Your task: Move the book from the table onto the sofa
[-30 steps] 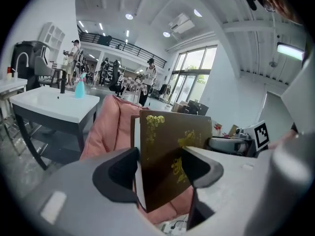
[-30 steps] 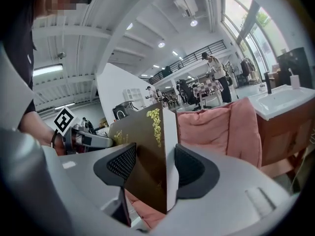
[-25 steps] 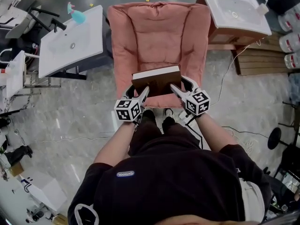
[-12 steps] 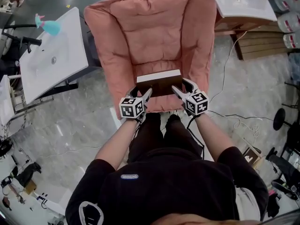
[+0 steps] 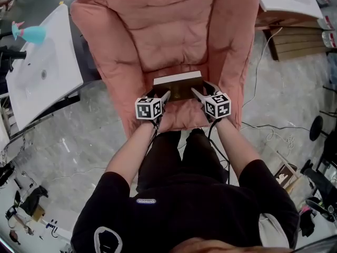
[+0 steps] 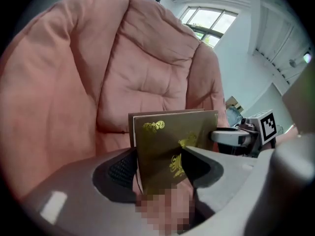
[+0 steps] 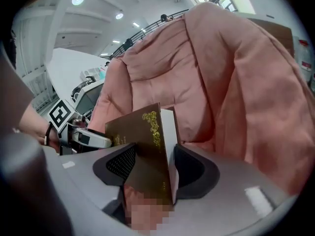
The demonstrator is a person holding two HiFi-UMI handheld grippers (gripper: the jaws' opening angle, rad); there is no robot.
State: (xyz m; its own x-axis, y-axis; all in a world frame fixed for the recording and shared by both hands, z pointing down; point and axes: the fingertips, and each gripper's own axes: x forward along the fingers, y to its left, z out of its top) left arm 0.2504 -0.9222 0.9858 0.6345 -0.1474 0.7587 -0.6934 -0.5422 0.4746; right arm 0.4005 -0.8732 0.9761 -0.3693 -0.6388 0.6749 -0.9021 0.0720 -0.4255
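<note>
In the head view the book [image 5: 178,83] is seen at the middle of the frame, over the front of the seat of the pink sofa [image 5: 174,25]. It is pinched at both ends: the left gripper [image 5: 164,95] is closed on its left end and the right gripper [image 5: 196,92] on its right end. Only the white page edge and a strip of brown cover are shown there, and whether the book touches the cushion cannot be told from above. The grip itself is made plain only in the gripper views. In the left gripper view the brown cover with gold ornaments is clamped upright between the two dark pads, and the right gripper is seen at the right edge of the frame. In the right gripper view the cover and the white page block are pressed between the pads, tilted a little to the left. A window [image 6: 204,21] above the sofa's back is shown in the left gripper view alone, ceiling lamps [image 7: 77,0] in the right gripper view alone. A white washbasin [image 5: 37,80] and a turquoise spray bottle [image 5: 30,34] at the upper left are shown only in the head view
</note>
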